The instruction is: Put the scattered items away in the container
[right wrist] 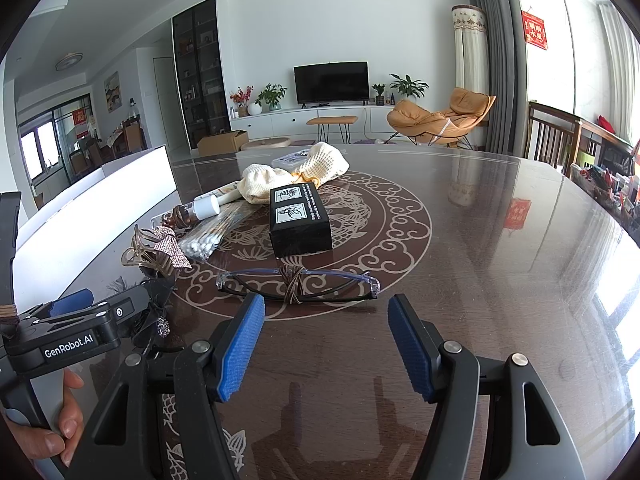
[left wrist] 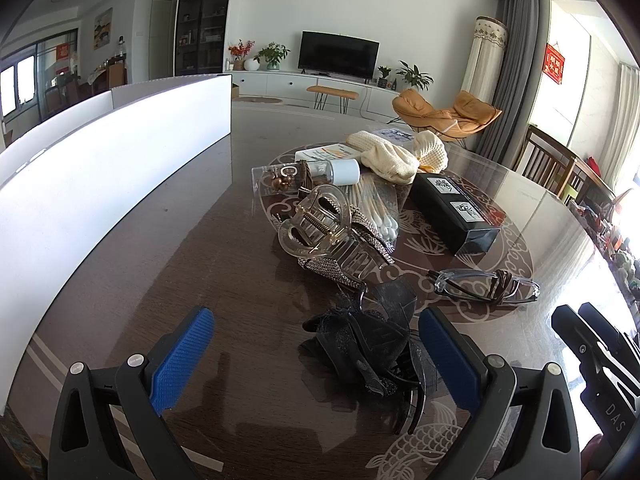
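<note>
My left gripper (left wrist: 316, 354) is open, and a black mesh hair bow (left wrist: 368, 340) lies on the table between its blue pads, nearer the right one. Beyond it lie a clear claw clip (left wrist: 320, 228) with a rhinestone bow, cotton swabs (left wrist: 378, 208), a small bottle (left wrist: 304, 176), cream knitted cloths (left wrist: 396, 156), a black box (left wrist: 452, 208) and folded glasses (left wrist: 484, 286). The white container (left wrist: 100, 184) stands at the left. My right gripper (right wrist: 326, 344) is open just short of the glasses (right wrist: 298, 282); the black box (right wrist: 300, 220) lies behind them.
The dark glossy table (right wrist: 480, 260) has bare surface to the right. The left gripper's body (right wrist: 68, 340), held by a hand (right wrist: 60, 428), shows at the right wrist view's left edge. Wooden chairs (right wrist: 552, 136) and shelf clutter stand at the right.
</note>
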The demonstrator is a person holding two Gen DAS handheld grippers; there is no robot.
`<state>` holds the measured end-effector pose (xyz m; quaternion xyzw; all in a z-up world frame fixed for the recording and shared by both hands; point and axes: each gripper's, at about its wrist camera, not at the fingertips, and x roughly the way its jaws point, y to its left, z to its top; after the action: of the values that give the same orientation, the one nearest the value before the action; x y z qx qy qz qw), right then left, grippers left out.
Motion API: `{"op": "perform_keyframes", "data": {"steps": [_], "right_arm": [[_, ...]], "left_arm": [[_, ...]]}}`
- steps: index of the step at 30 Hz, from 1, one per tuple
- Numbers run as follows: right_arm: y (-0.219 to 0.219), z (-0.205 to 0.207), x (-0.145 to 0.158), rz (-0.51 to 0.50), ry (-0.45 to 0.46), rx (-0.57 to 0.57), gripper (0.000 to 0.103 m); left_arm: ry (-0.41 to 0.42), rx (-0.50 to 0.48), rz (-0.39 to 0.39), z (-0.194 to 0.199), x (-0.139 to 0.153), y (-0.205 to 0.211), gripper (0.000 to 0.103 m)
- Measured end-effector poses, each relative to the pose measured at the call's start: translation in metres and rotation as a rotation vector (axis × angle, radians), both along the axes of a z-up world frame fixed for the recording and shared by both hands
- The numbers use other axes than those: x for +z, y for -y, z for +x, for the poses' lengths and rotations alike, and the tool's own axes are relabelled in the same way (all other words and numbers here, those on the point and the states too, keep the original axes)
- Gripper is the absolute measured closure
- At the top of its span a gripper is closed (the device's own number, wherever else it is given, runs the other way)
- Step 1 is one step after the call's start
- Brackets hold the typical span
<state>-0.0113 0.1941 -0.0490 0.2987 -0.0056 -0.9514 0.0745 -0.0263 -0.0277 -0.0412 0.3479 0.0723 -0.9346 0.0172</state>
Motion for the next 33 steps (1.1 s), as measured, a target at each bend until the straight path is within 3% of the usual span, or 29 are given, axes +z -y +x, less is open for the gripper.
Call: {"op": "perform_keyframes", "data": {"steps": [33], "right_arm": [[-0.0004, -0.0001, 0.0001, 0.000, 0.001, 0.000, 0.038]], "left_arm": [[-0.001, 0.000, 0.006, 0.0003, -0.0004, 0.0060, 0.000]]}}
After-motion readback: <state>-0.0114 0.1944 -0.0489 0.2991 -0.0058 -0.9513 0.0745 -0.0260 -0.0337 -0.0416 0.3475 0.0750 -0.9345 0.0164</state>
